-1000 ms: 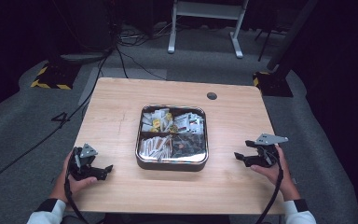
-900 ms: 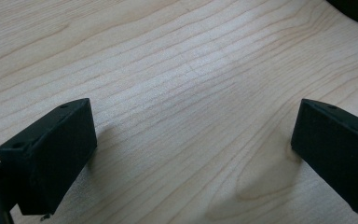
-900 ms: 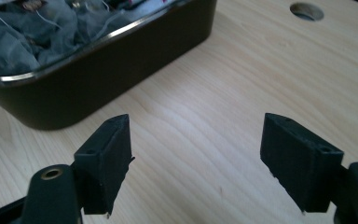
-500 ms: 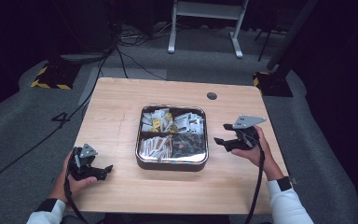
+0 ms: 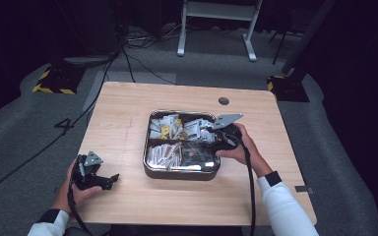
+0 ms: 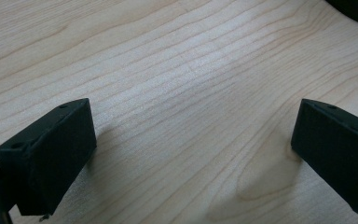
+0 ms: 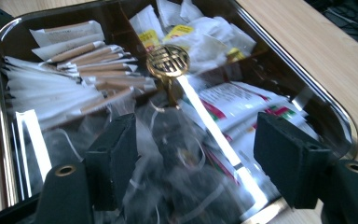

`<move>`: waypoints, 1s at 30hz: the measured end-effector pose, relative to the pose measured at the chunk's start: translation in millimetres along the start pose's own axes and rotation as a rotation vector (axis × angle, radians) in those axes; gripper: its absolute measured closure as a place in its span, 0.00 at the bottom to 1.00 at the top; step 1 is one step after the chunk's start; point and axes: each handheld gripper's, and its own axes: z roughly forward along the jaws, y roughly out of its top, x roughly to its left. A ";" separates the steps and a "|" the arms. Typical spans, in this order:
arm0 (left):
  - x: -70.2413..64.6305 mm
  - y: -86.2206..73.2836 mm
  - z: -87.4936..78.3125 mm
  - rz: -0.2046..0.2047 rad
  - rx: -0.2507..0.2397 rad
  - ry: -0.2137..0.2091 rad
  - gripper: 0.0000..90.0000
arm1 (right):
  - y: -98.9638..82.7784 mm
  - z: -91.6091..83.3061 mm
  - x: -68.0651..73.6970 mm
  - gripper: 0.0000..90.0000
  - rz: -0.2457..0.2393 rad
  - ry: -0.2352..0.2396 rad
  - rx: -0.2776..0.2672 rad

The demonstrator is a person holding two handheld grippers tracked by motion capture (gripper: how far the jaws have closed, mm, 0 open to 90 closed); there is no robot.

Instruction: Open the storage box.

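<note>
The right hand-held gripper (image 5: 210, 136) was over the right side of the tray (image 5: 150, 169), which sat in the middle of the tabletop (image 5: 123, 113), and its jaws had just been closing a little. They were wide apart all the same, with nothing pressed between them. In the right gripper view they straddled the near compartment, where clear crinkly packets (image 7: 186, 163) lay under what looked like a see-through lid with a gold knob (image 7: 168, 60) at its centre. That aim suggested a reach for either the knob or the packets below; which one could not be told.

The tray was split into compartments: paper-wrapped sticks (image 7: 91, 70) in one, white and yellow sachets (image 7: 191, 32) in another, red-printed sachets (image 7: 242, 105) beside them. Sorting by kind probably made single picks easier.

The left hand-held gripper (image 5: 114, 179) rested low at the near left of the tabletop, well apart from the tray, jaws wide and empty above bare wood, likely parked out of the way.
</note>
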 end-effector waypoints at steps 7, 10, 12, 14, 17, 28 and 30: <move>0.0 0.0 0.0 -0.001 0.000 0.000 0.00 | 18.0 31.1 5.7 0.36 -0.020 0.035 0.032; 0.0 0.0 0.0 0.000 0.000 0.000 0.00 | 21.5 37.0 7.2 0.36 -0.027 0.041 0.040; 0.0 0.0 0.0 0.000 0.000 0.000 0.00 | 24.3 42.3 7.7 0.36 -0.017 0.053 0.037; 0.0 0.0 0.0 0.000 0.000 0.000 0.00 | 26.6 47.8 8.3 0.37 -0.023 0.050 0.046; 0.1 0.0 0.0 0.000 0.000 -0.001 0.00 | 29.9 58.0 9.0 0.38 -0.020 0.060 0.063; 0.4 0.1 0.0 0.005 0.001 -0.002 0.00 | 36.0 77.6 11.3 0.53 0.007 0.070 0.064; 0.4 0.1 0.0 0.004 0.001 -0.002 0.00 | 36.9 77.6 12.2 0.57 0.014 0.056 0.066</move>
